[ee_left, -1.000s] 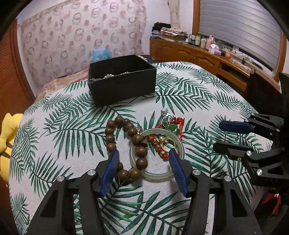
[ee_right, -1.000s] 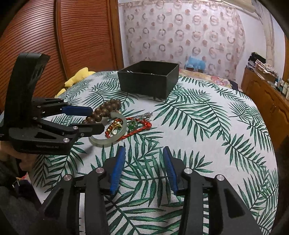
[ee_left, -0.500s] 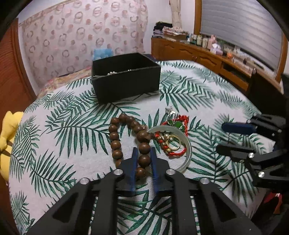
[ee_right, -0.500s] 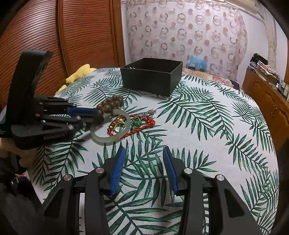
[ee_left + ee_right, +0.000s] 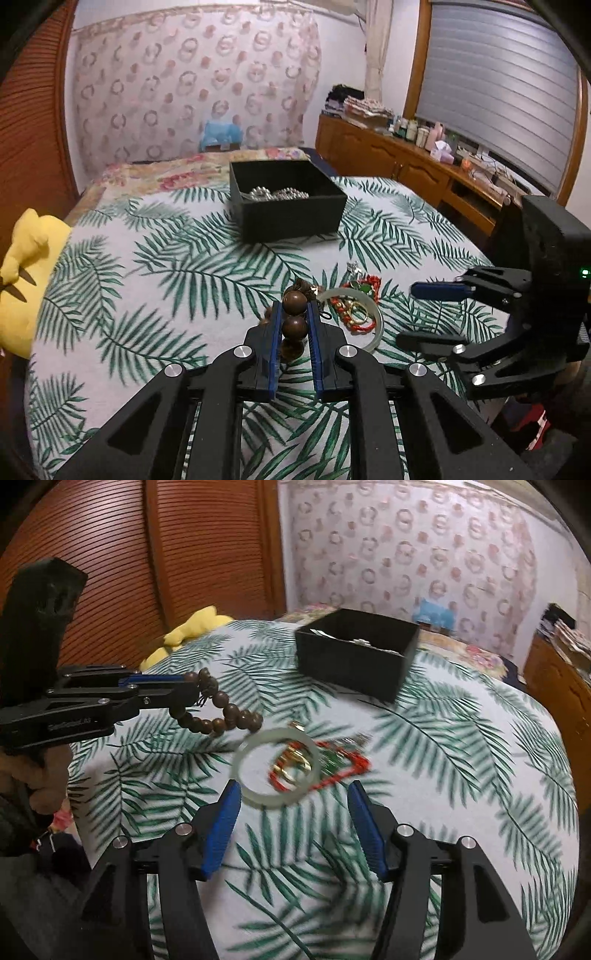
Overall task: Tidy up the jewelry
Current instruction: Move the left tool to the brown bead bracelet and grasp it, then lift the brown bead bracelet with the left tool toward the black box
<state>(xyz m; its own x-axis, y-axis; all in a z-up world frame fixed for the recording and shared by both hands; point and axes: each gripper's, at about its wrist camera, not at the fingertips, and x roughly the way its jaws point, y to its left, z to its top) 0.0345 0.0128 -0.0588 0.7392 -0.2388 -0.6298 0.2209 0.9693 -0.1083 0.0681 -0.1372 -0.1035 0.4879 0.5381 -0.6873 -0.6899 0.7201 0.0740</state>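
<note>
between the blue-padded fingers of the left gripper (image 5: 293,325) a wooden bead bracelet (image 5: 218,710) is being pinched – the jaws are closing on a few of its brown beads, and in the right wrist view the rest of the strand is hanging in a loop off the fingertips, clear of the tablecloth (image 5: 461,775). a hand (image 5: 44,775) is gripping the handle of that tool at the left edge of the same view.

just beside the held strand a pale jade-like bangle (image 5: 279,766) is lying flat on the palm-leaf cloth, ringing part of a red beaded cord (image 5: 356,321) and a gold ring (image 5: 356,308); a green-stoned piece (image 5: 364,288) and a small silver charm (image 5: 354,268) are sitting at the far side of that cluster.

the right gripper (image 5: 295,830) is hovering low over the table with its jaws standing wide apart and nothing between them – its left finger (image 5: 221,829) is lying close to the near rim of the bangle, though contact is unclear through the blur.

farther back a black open box (image 5: 288,218) is standing on the cloth, with a silvery beaded chain (image 5: 277,194) lying inside it. a yellow plush toy (image 5: 26,273) is resting at the table's left edge.
</note>
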